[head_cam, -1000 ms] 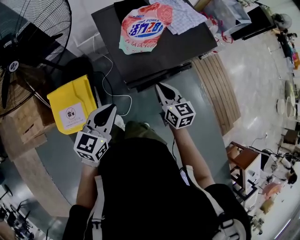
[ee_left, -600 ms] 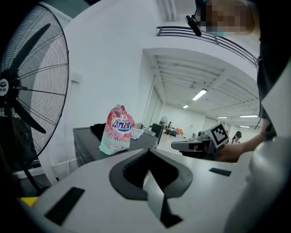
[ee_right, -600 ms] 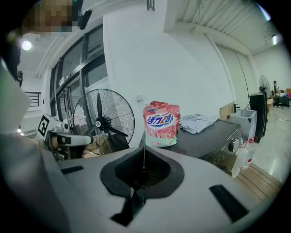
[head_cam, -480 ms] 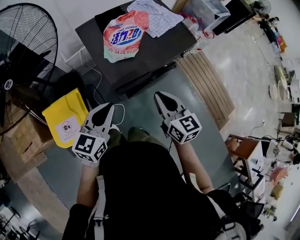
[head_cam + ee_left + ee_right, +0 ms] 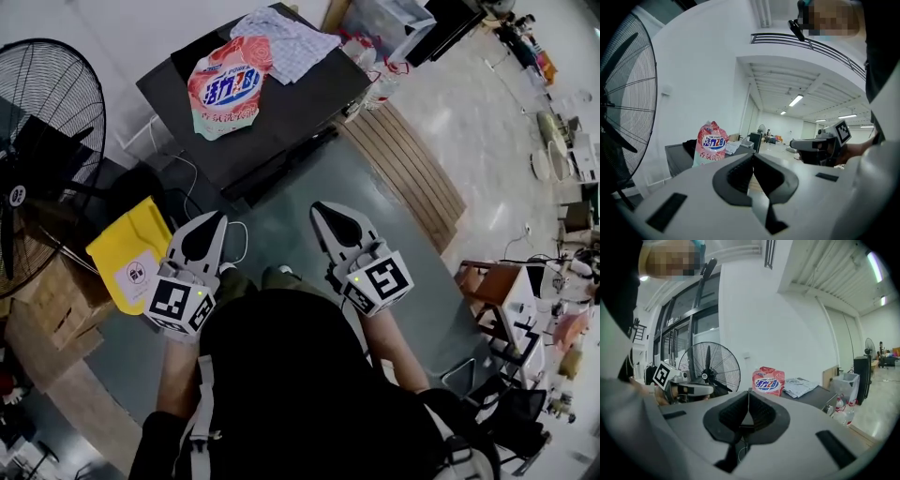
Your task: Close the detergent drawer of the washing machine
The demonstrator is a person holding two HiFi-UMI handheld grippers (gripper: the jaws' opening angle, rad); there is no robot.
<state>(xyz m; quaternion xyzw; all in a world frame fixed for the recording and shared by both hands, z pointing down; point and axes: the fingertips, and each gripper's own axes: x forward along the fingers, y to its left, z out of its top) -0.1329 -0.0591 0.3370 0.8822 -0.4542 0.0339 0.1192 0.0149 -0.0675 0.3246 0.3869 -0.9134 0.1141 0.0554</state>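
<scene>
Shift since a second back: right tool (image 5: 321, 210) lower and further right in the head view; detergent bag (image 5: 225, 87) and the dark top under it slid toward the upper left; left tool (image 5: 217, 220) almost where it was.
Left tool: closed, tips (image 5: 752, 157) meeting, nothing between them; held low in front of the person, pointing toward the washing machine (image 5: 300, 105).
Right tool: closed as well, tips (image 5: 748, 393) together and empty; level with the left one, well apart from it, marker cube (image 5: 380, 278) facing up.
Washing machine: dark, flat-topped, ahead of both tools and touched by neither.
Detergent drawer: not made out for certain; only a dark strip (image 5: 281, 167) jutting along the machine's near edge.
On top of the machine: pink and white detergent bag, with a checked cloth (image 5: 286, 42) just beside it, overlapping its corner.
Left of the person: standing fan (image 5: 42, 141), yellow container (image 5: 131, 255) with a white label, cardboard box (image 5: 47, 300).
Floor: white cable (image 5: 234, 239) looping near the left tool; wooden slats (image 5: 403, 169) to the right of the machine.
</scene>
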